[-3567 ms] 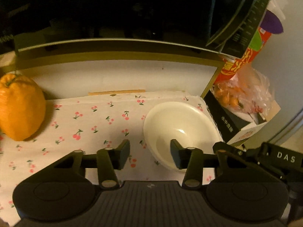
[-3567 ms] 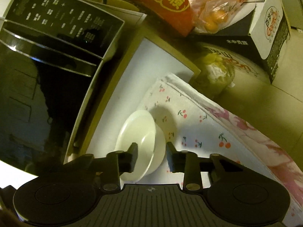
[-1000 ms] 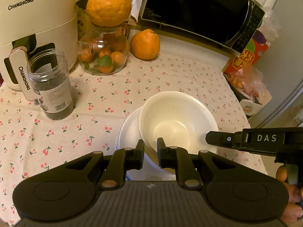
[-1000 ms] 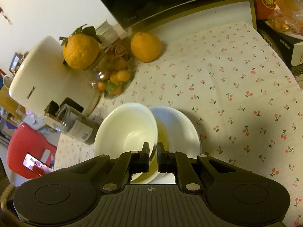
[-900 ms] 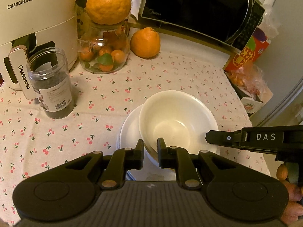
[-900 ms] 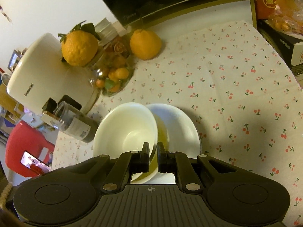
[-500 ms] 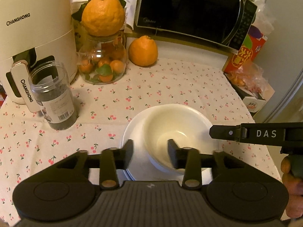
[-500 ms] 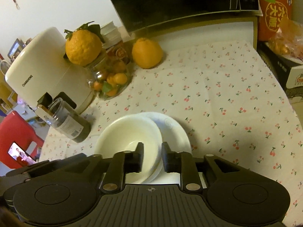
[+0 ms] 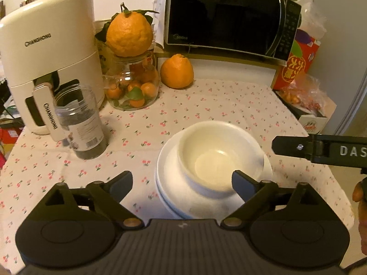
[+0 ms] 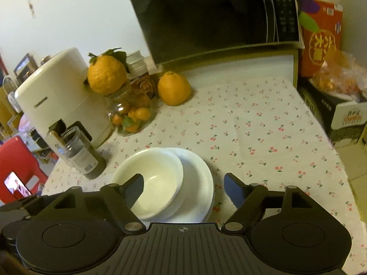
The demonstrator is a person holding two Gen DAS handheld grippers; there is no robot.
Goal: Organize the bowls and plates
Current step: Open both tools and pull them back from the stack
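Far left: cream air fryer (image 9: 48, 61), dark jar (image 9: 80, 123), glass fruit jar (image 9: 132, 82) topped by orange (image 9: 129, 35); microwave (image 9: 229, 18) far right.

Legible markings, both wrist views:

- "CHANGHONG", dark letters, on the upper body of the cream air fryer (image 9: 48, 52) at far left. Same word repeated vertically on its white drawer handle (image 9: 49, 116), just beside the dark jar.
- "Midea", small pale lettering, lower left corner of the black microwave (image 9: 224, 16) door, far centre.
- "DAS", white capitals, on the black bar of the right gripper (image 9: 321, 151) entering at the right edge; the word is cut by the frame edge.
- Large yellow Chinese characters on the red carton (image 9: 296, 66) at far right.
- Label on the dark jar (image 9: 84, 128): print too small to read.
- Box (image 10: 348, 119) at right: logo blurred, unreadable.
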